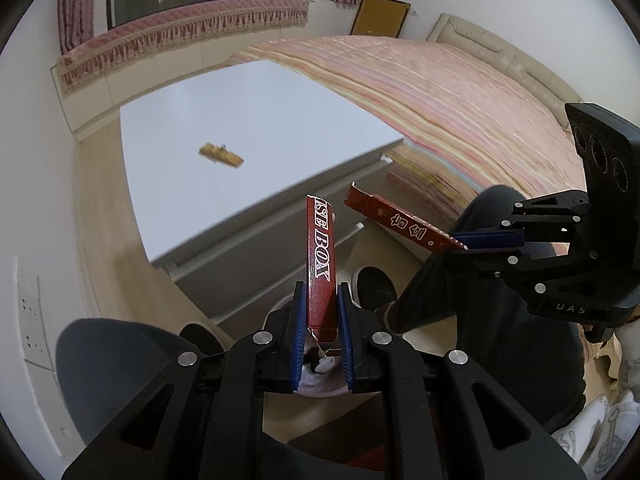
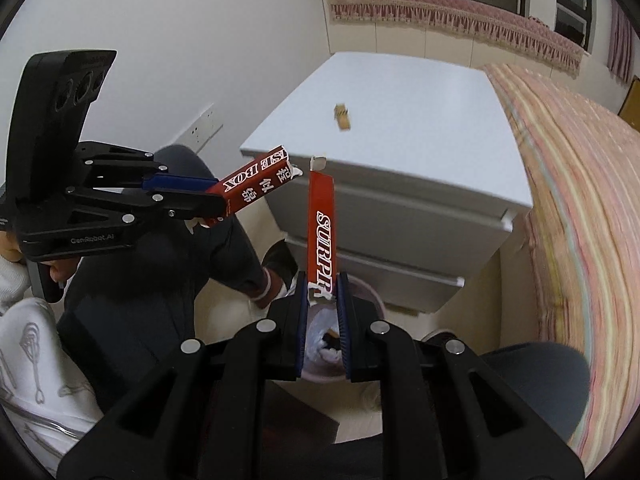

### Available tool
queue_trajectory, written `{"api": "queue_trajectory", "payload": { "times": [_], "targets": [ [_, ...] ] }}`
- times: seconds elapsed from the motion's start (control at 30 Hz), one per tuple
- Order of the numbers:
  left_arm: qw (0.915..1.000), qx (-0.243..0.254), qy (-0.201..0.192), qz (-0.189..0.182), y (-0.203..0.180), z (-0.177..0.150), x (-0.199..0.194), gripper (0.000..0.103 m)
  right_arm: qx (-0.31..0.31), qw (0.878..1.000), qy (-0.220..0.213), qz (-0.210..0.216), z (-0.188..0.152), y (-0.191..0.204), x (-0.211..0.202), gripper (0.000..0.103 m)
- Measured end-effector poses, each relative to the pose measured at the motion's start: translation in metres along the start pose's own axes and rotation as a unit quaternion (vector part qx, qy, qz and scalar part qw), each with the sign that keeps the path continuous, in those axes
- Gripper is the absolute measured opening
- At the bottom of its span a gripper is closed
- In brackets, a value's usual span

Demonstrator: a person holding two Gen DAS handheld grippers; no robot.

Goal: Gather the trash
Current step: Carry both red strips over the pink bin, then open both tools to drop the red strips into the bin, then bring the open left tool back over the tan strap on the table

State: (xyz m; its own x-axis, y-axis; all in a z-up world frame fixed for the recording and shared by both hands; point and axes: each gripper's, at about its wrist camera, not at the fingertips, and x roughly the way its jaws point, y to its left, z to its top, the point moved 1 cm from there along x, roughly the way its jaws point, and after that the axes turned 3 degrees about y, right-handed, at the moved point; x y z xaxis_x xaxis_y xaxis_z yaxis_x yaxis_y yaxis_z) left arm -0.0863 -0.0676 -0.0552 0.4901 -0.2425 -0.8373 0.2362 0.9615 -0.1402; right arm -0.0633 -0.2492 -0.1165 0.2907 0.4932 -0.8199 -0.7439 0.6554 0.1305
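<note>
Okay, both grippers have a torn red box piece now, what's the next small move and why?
Probably lower both pieces toward the bin seen just below the jaws, then let go. The left gripper is shut on one red piece, the right gripper on the other piece, and neither piece is inside the bin yet.

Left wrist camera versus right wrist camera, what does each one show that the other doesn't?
Only the left wrist view shows the padded headboard and a yellow board leaning on the wall. Only the right wrist view shows "SURPR" printed on the right gripper's box piece. Both show the white drawer unit, the small brown scrap on it, the bed, and the left gripper holding the other red box piece.
</note>
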Motion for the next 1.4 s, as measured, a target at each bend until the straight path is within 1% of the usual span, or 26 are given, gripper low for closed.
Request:
{"api": "queue_trajectory", "payload": {
  "times": [0.33, 0.4, 0.43, 0.47, 0.5, 0.53, 0.57, 0.6, 0.63, 0.67, 0.77, 0.9, 1.1, 1.27, 1.4],
  "targets": [
    [0.9999, -0.005, 0.013, -0.002, -0.002, -0.011, 0.004, 0.015, 0.001, 1.0, 0.013, 0.011, -0.008, 0.002, 0.008, 0.014],
    [0.9998, -0.005, 0.017, -0.006, -0.002, -0.012, 0.005, 0.016, 0.003, 1.0, 0.016, 0.012, -0.009, 0.002, 0.01, 0.016],
    [0.9998, -0.005, 0.017, -0.005, -0.002, -0.013, 0.006, 0.02, 0.004, 1.0, 0.017, 0.011, -0.009, 0.001, 0.012, 0.017],
    [0.9998, -0.006, 0.019, -0.004, -0.002, -0.013, 0.007, 0.028, 0.006, 1.0, 0.017, 0.009, -0.008, 0.0, 0.012, 0.029],
    [0.9997, -0.008, 0.021, -0.003, -0.001, -0.013, 0.008, 0.036, 0.009, 1.0, 0.015, 0.008, -0.008, -0.001, 0.012, 0.052],
    [0.9998, -0.012, 0.019, -0.001, 0.0, -0.013, 0.009, 0.055, 0.015, 1.0, 0.011, 0.005, -0.008, -0.002, 0.012, 0.062],
    [0.9997, -0.017, 0.015, 0.001, 0.002, -0.013, 0.008, 0.07, 0.022, 1.0, 0.006, 0.003, -0.008, -0.004, 0.011, 0.075],
    [0.9997, -0.024, 0.01, 0.003, 0.005, -0.013, 0.008, 0.078, 0.029, 1.0, 0.003, 0.0, -0.008, -0.006, 0.01, 0.084],
    [0.9995, -0.031, 0.004, 0.005, 0.007, -0.013, 0.007, 0.087, 0.033, 0.999, 0.001, -0.003, -0.008, -0.007, 0.01, 0.09],
    [0.9992, -0.038, 0.0, 0.008, 0.01, -0.012, 0.006, 0.089, 0.04, 0.999, -0.002, -0.012, -0.007, -0.009, 0.01, 0.096],
    [0.9987, -0.049, -0.001, 0.015, 0.015, -0.012, 0.005, 0.094, 0.055, 0.998, 0.0, -0.022, -0.005, -0.014, 0.011, 0.098],
    [0.9975, -0.065, -0.003, 0.026, 0.022, -0.009, 0.004, 0.095, 0.062, 0.998, 0.001, -0.028, -0.001, -0.017, 0.01, 0.098],
    [0.9968, -0.068, -0.007, 0.04, 0.025, -0.001, 0.001, 0.095, 0.06, 0.998, -0.007, -0.03, 0.011, -0.019, 0.006, 0.099],
    [0.9955, -0.076, -0.01, 0.057, 0.032, 0.017, -0.001, 0.095, 0.055, 0.998, -0.015, -0.038, 0.03, -0.026, -0.001, 0.099],
    [0.9934, -0.092, -0.014, 0.067, 0.041, 0.039, 0.001, 0.095, 0.051, 0.997, -0.022, -0.049, 0.051, -0.034, -0.005, 0.099]
  ]
}}
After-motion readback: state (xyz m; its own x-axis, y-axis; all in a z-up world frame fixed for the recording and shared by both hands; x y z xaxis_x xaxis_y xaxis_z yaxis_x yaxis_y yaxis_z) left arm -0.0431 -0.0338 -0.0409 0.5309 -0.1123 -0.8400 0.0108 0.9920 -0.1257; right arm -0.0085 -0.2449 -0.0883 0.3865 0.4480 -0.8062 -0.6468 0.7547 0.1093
